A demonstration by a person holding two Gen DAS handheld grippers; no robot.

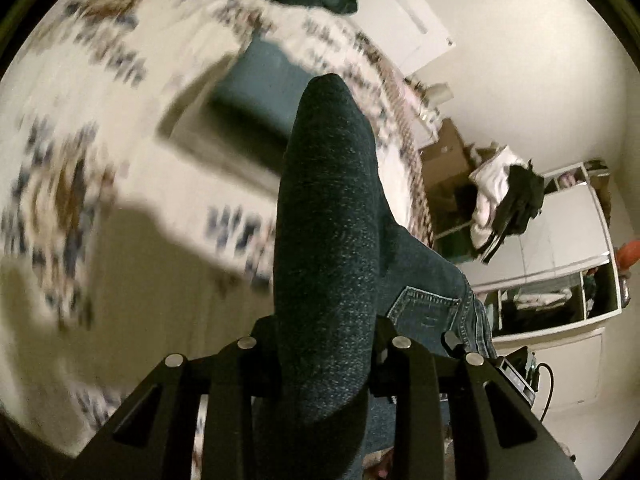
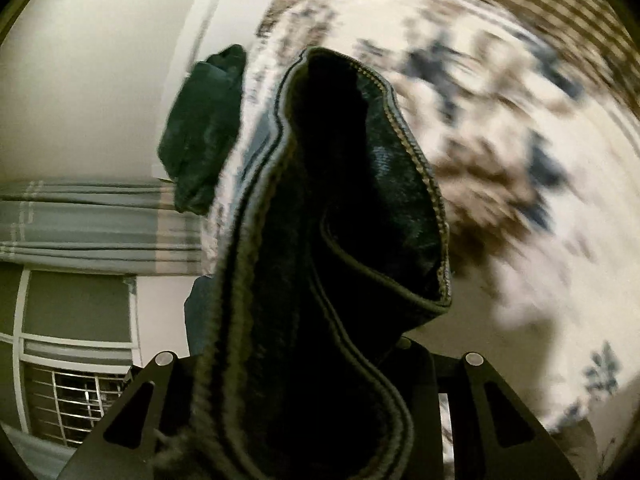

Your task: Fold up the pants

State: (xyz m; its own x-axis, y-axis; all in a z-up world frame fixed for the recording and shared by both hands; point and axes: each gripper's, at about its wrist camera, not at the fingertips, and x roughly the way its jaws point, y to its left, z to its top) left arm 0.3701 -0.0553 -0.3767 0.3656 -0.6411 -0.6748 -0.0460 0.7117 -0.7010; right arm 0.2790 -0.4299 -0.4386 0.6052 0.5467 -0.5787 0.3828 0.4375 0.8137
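Two grippers, one in each of my hands, both tilt downward over a bed. My left gripper (image 1: 324, 344) has its jaws drawn in tight on a thick fold of the pants (image 1: 328, 216), dark blue denim that rises between the black fingers and fills the middle of the left wrist view. More of the denim trails away to the right, where a stitched back pocket (image 1: 428, 312) shows just beside the gripper.

My right gripper (image 2: 320, 364) likewise pinches the pants (image 2: 320, 240); here a hemmed edge with pale stitching curls up between the fingers and hides most of them.

Beneath both grippers lies the bedspread (image 1: 100, 128), white with a blue and brown floral print, heavily blurred. The held denim hangs clear above it. A second dark garment (image 2: 204, 128) rests at the bed's far edge, next to the white wall. In the left wrist view, a pile of clothes (image 1: 504, 200) sits past the bed's right edge, near a white wardrobe (image 1: 560, 240).
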